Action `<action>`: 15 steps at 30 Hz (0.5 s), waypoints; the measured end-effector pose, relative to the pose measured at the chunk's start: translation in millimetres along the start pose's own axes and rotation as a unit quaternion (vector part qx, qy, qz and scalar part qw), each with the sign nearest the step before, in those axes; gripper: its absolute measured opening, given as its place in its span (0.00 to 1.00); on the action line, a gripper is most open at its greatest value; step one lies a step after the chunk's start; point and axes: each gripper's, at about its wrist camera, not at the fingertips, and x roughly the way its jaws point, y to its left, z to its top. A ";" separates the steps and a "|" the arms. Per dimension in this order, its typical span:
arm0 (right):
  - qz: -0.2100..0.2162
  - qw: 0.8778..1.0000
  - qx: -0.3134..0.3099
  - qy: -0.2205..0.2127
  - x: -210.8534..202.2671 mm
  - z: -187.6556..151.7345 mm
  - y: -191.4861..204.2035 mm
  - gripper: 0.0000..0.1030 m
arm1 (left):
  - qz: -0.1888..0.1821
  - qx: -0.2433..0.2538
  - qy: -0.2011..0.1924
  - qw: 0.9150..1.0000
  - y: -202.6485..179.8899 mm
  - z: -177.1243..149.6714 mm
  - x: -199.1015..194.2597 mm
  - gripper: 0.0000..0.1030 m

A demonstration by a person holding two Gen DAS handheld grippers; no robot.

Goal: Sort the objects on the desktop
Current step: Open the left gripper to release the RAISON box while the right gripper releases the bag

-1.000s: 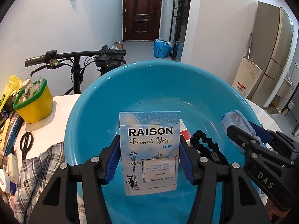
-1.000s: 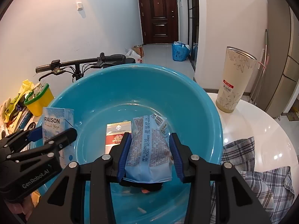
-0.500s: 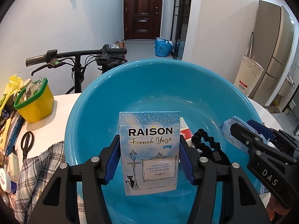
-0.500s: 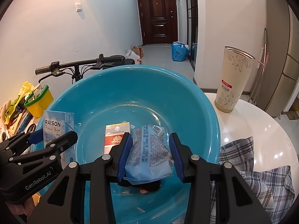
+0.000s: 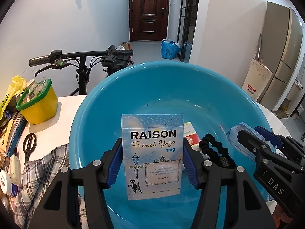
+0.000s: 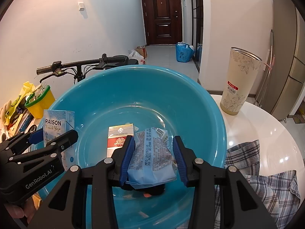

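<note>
Upright, long axis vertical, printed front to the camera, light blue cigarette box [image 5: 152, 154] clamped by left gripper [image 5: 151, 164] over blue basin [image 5: 106, 114], right gripper [image 6: 153, 158] squeezing soft blue packet [image 6: 152, 158], barcode end up, red-and-white box [image 6: 119, 137] lying in basin.

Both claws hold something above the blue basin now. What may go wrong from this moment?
1. The soft blue packet in the right claw looks squeezed; its contents might be crushed.
2. If dropped, the RAISON box in the left claw may land on the red-and-white box or the black hair tie in the basin.
</note>
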 end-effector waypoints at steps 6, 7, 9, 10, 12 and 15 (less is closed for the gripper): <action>0.000 1.000 -0.001 0.001 0.1 0.0 1.4 0.40 | 0.000 0.005 -0.019 1.000 -2.3 0.4 -5.8 0.75; 0.001 1.000 -0.001 0.001 0.1 0.0 1.3 0.40 | -0.001 0.004 -0.021 1.000 -1.9 0.8 -7.1 0.75; 0.000 1.000 -0.001 0.001 -0.1 0.1 1.4 0.40 | -0.001 0.002 -0.022 1.000 -1.4 1.4 -7.7 0.75; 0.000 1.000 -0.001 0.001 0.2 -0.1 1.4 0.40 | 0.000 0.001 -0.021 1.000 -0.6 1.8 -7.4 0.75; 0.001 1.000 -0.001 0.001 0.3 -0.2 1.3 0.40 | 0.001 -0.003 -0.020 1.000 0.9 2.1 -6.8 0.75; 0.001 1.000 -0.003 0.003 1.1 -0.7 1.9 0.40 | 0.000 -0.004 -0.018 1.000 1.4 1.9 -6.1 0.75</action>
